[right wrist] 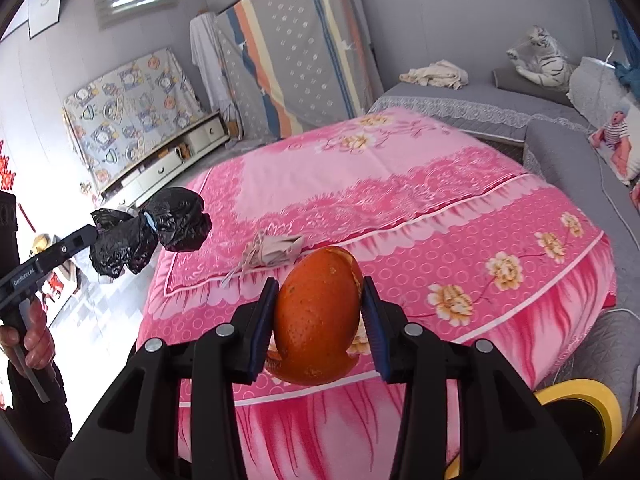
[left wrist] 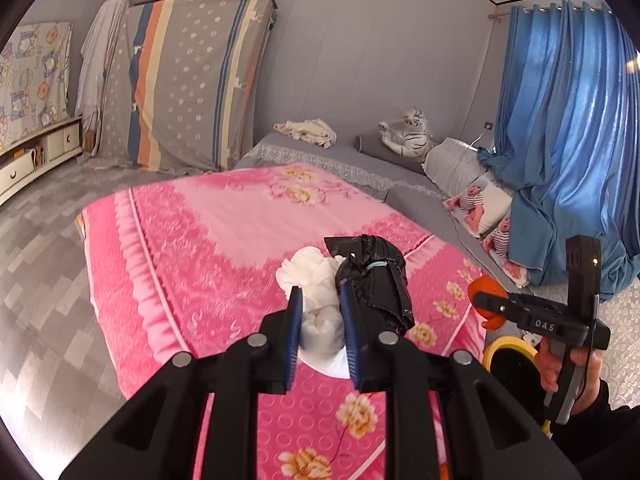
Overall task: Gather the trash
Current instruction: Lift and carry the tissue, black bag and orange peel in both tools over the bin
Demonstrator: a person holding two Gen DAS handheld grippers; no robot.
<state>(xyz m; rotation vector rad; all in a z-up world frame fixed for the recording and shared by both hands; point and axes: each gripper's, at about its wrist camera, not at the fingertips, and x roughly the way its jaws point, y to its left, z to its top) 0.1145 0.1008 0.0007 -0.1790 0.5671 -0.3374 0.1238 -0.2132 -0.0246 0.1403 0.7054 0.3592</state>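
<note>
My left gripper [left wrist: 320, 289] is shut on a bundle of white tissue [left wrist: 316, 276] and crumpled black plastic [left wrist: 376, 280], held up over the pink bedspread [left wrist: 224, 232]. In the right wrist view the same black plastic [right wrist: 148, 228] hangs from the left gripper [right wrist: 94, 234] at the far left. An orange peel [right wrist: 316, 320] sits between the pads of my right gripper [right wrist: 321, 282], which is shut on it near the bed's front edge. In the left wrist view the right gripper [left wrist: 482, 302] shows at the right with the peel [left wrist: 486, 292]. A crumpled beige wrapper [right wrist: 272, 254] lies on the bedspread [right wrist: 400, 184].
A yellow-rimmed bin [right wrist: 580, 400] stands on the floor at the bed's right corner, also seen as the bin [left wrist: 506, 346]. Grey bedding with a toy tiger [left wrist: 408, 136] and pillows lies behind. Blue curtain [left wrist: 560, 120] hangs on the right. Mattresses lean on the far wall.
</note>
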